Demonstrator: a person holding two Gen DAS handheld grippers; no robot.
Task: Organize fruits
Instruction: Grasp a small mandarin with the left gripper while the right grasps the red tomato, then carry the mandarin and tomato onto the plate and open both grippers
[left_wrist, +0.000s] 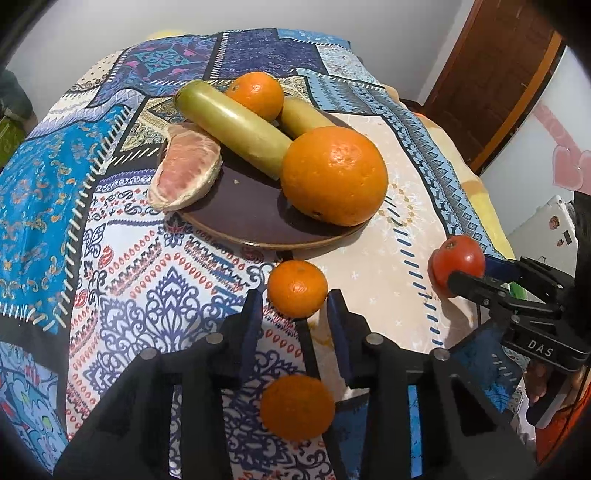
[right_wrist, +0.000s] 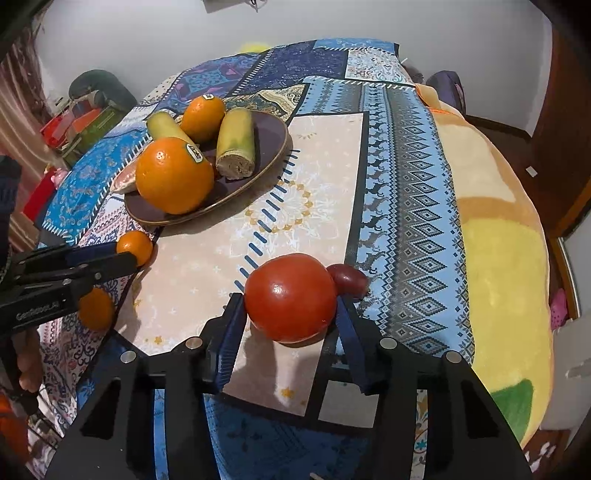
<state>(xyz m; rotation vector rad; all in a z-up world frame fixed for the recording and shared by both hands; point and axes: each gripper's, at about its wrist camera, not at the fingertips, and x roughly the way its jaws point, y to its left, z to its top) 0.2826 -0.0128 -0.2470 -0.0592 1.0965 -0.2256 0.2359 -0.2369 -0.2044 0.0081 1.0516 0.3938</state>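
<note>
A dark plate (left_wrist: 255, 221) holds a big orange (left_wrist: 334, 175), a small mandarin (left_wrist: 255, 94), two green-yellow fruit pieces (left_wrist: 236, 127) and a pomelo segment (left_wrist: 186, 171). My left gripper (left_wrist: 295, 295) is shut on a mandarin (left_wrist: 297, 288) just in front of the plate. Another mandarin (left_wrist: 297, 406) lies below it on the cloth. My right gripper (right_wrist: 290, 306) is shut on a red tomato (right_wrist: 290, 295), also seen in the left wrist view (left_wrist: 458, 267). A small dark red fruit (right_wrist: 349, 280) lies just behind the tomato.
A patterned blue patchwork cloth (right_wrist: 388, 166) covers the table. A yellow blanket (right_wrist: 498, 240) lies along its right side. Boxes and clutter (right_wrist: 85, 118) stand at the far left, a wooden door (left_wrist: 498, 85) at the right.
</note>
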